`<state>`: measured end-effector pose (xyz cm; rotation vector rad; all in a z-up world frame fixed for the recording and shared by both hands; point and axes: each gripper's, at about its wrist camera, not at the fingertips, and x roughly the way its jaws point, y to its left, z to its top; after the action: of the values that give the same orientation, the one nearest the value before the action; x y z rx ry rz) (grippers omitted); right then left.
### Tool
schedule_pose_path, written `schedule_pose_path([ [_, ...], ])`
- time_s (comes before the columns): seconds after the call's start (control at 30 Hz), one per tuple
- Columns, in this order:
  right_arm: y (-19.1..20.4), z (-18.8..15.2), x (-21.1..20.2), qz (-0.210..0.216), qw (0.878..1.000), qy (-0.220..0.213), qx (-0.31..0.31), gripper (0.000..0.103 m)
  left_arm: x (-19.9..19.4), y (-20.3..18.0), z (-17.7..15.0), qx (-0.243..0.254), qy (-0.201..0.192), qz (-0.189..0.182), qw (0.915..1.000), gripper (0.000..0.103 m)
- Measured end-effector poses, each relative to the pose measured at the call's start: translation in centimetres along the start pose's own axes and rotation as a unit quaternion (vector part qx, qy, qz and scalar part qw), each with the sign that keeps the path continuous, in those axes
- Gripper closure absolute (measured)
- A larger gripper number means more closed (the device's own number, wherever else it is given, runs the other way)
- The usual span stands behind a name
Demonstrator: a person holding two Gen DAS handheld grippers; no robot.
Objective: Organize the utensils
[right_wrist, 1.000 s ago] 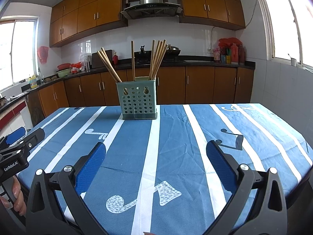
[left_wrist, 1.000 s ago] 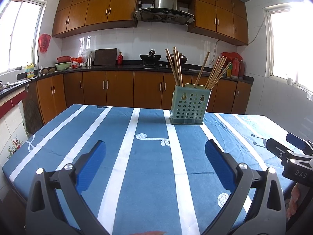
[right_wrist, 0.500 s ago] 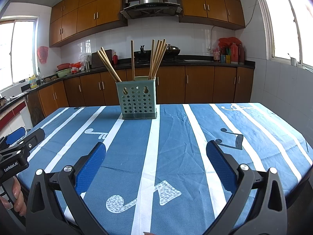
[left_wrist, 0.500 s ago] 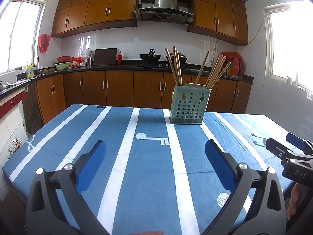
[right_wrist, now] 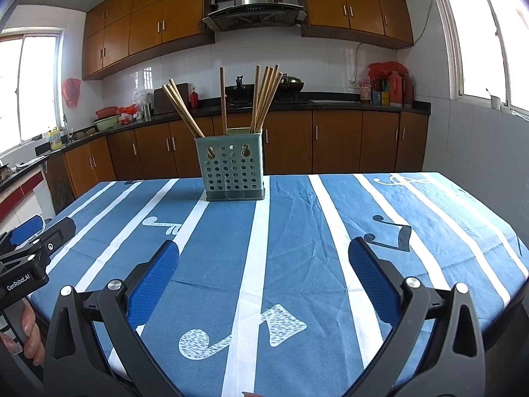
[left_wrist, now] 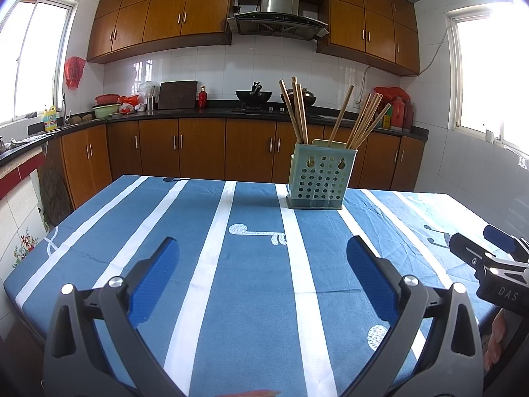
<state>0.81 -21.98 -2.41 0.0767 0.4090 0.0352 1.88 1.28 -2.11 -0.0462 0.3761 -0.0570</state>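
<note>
Both grippers hang above the near edge of the desk (left_wrist: pixel 185 218), empty. Left gripper (left_wrist: pixel 263 248) jaws spread wide, nothing between them; right gripper (right_wrist: pixel 264 248) the same, released.

The task's things: the green perforated holder (right_wrist: pixel 231 175) stands upright toward the far edge, roughly mid-width, with wooden chopsticks (right_wrist: pixel 264 99) splayed in three clumps. From the left wrist view the holder (left_wrist: pixel 319 175) sits right of centre. No loose utensils visible on the cloth.

Likely step: reach for the chopsticks to regroup them. Best to come in high, pinch one clump near the upper shafts, and lift straight up so the holder doesn't tip or slide; the other gripper could steady its wall.

The cloth between grippers and holder is open, plenty of room both sides. The holder is close to the far edge, so pushing it away risks a drop.
</note>
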Motion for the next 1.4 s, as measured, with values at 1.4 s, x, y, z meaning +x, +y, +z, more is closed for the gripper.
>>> schedule_pose_path([
  [1.4,-0.06,0.02,0.04,0.0,1.0,0.003,0.002,0.002,0.33,-0.4,-0.48,0.001,0.003,-0.003,1.0,0.004],
])
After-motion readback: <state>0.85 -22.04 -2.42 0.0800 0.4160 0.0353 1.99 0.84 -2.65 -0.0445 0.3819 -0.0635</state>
